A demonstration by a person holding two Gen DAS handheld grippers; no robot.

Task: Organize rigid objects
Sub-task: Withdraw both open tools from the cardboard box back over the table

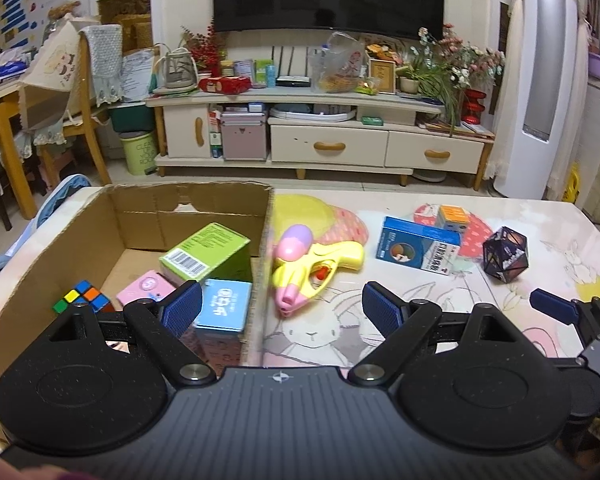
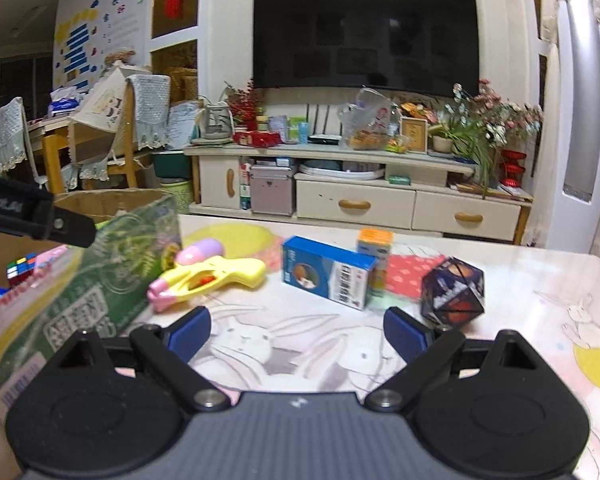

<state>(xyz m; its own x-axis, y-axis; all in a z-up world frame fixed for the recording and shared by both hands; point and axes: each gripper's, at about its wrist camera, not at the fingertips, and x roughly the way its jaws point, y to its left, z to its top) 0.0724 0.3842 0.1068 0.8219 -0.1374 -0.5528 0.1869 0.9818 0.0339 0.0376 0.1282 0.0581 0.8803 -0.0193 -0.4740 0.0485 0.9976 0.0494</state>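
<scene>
Cardboard box [image 1: 140, 216] holds cubes and cartons; both hand-held grippers [image 1: 282, 304] [image 2: 296, 334] gape empty.

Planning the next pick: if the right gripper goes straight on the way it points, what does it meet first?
Probably the blue medicine box, lying past bare tablecloth between the right gripper's open jaws. The dark faceted puzzle sits off to the right. Depth is hard to judge here.
</scene>
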